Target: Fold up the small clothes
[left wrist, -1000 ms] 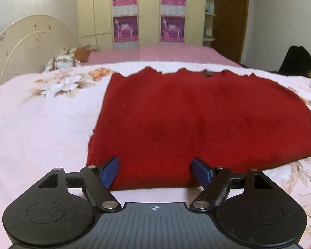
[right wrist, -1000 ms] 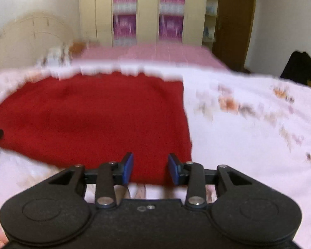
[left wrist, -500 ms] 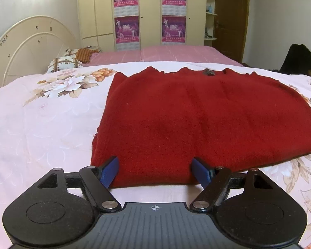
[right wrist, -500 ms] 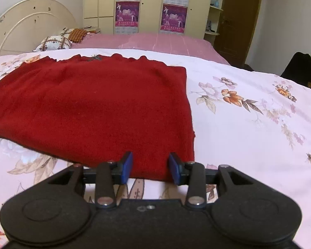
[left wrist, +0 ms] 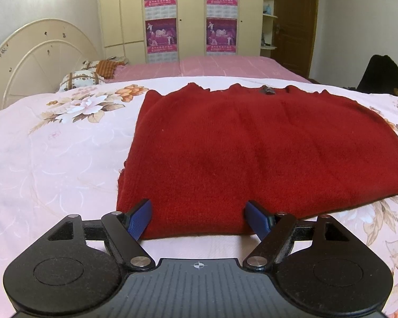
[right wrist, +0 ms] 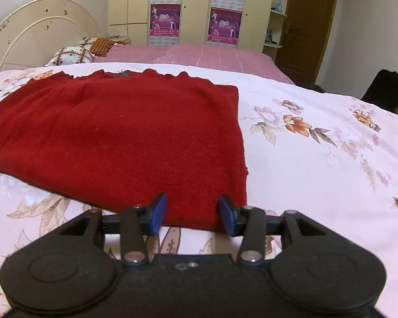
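A red knitted garment [left wrist: 252,153] lies flat on the floral pink bedspread [left wrist: 53,164]; it also shows in the right wrist view [right wrist: 124,143]. My left gripper [left wrist: 199,218] is open wide at the garment's near left corner, its blue pads on either side of the near hem. My right gripper [right wrist: 192,213] is open, narrower, at the near right corner, its pads on either side of the hem. The tip of the other gripper shows as a dark spot at the garment's edge in each view.
The bedspread [right wrist: 318,159] stretches to both sides of the garment. A cream headboard [left wrist: 37,61] and pillows [left wrist: 82,79] are at the far left. Wardrobes with posters [left wrist: 191,16] and a brown door [left wrist: 294,21] stand behind. A black bag [left wrist: 379,74] sits far right.
Both grippers have steadied at the near hem; the right view was blurred and is now sharp. The openings of both grippers are unchanged.
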Available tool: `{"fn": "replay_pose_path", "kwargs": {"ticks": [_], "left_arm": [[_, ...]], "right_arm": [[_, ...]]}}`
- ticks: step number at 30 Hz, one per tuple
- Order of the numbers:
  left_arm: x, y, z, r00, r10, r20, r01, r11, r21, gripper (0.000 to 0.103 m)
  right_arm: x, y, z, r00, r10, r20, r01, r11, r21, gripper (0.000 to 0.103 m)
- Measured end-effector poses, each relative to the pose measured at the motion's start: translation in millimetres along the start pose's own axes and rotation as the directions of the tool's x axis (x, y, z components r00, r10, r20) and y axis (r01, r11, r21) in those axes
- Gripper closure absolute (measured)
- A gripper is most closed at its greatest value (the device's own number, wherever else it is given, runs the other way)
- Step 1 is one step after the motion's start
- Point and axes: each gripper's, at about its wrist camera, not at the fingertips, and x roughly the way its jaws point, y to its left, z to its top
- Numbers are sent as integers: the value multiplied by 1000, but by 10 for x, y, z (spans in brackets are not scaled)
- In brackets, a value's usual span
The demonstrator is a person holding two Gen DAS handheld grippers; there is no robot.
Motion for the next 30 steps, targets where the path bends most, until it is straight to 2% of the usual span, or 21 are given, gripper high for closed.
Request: {"fn": "replay_pose_path", "kwargs": {"ticks": [8, 11, 12, 13, 15, 16, 17, 20, 22, 24, 25, 26, 28, 30], "left_arm": [[-50, 126, -2, 999, -28, -28, 29, 1000, 11, 25], [-173, 163, 79, 999, -12, -41, 11, 999, -41, 25], [-271, 193, 85, 1000, -5, -15, 4, 997, -74, 25], [-354, 241, 76, 1000, -1, 4, 1, 992, -124, 25], [-482, 394, -2, 999, -13, 35, 22, 954, -298, 25], [-514, 472, -67, 998, -36, 49, 52, 919, -391, 25], [-511, 540, -140, 996, -65, 54, 83, 879, -470, 25], [-383, 693, -348, 982, -178, 66, 178, 744, -644, 25], [-328, 760, -413, 973, -203, 109, 221, 683, -697, 25], [-250, 837, -442, 964, -221, 144, 253, 619, -744, 25], [-204, 867, -442, 961, -224, 162, 266, 597, -756, 25], [-156, 891, -433, 960, -219, 176, 274, 588, -761, 26], [-65, 877, -401, 962, -201, 186, 270, 590, -761, 31], [42, 876, -362, 960, -195, 201, 278, 577, -768, 31]], "right_arm": [[-9, -82, 1, 1000, 16, -19, -16, 1000, 10, 55], [-43, -26, 69, 999, -5, -37, 5, 1000, -12, 55], [-116, -22, 94, 1000, -10, -19, 10, 1000, -8, 55], [-265, -20, 100, 999, -12, 51, 12, 1000, 2, 53], [-489, -41, 95, 989, 28, 148, -34, 999, 39, 42], [-549, -58, 108, 986, 65, 156, -77, 995, 69, 29], [-570, -64, 123, 984, 98, 150, -113, 989, 97, 25], [-519, -3, 177, 978, 188, 90, -198, 974, 114, 27], [-545, 69, 190, 971, 207, 117, -219, 971, 94, 29], [-558, 149, 214, 967, 219, 133, -230, 970, 74, 57], [-539, 159, 226, 964, 232, 128, -243, 967, 79, 83], [-516, 165, 240, 961, 242, 131, -255, 963, 91, 90], [-475, 173, 279, 956, 258, 137, -273, 957, 102, 87], [-408, 177, 326, 952, 276, 129, -291, 950, 112, 87]]}}
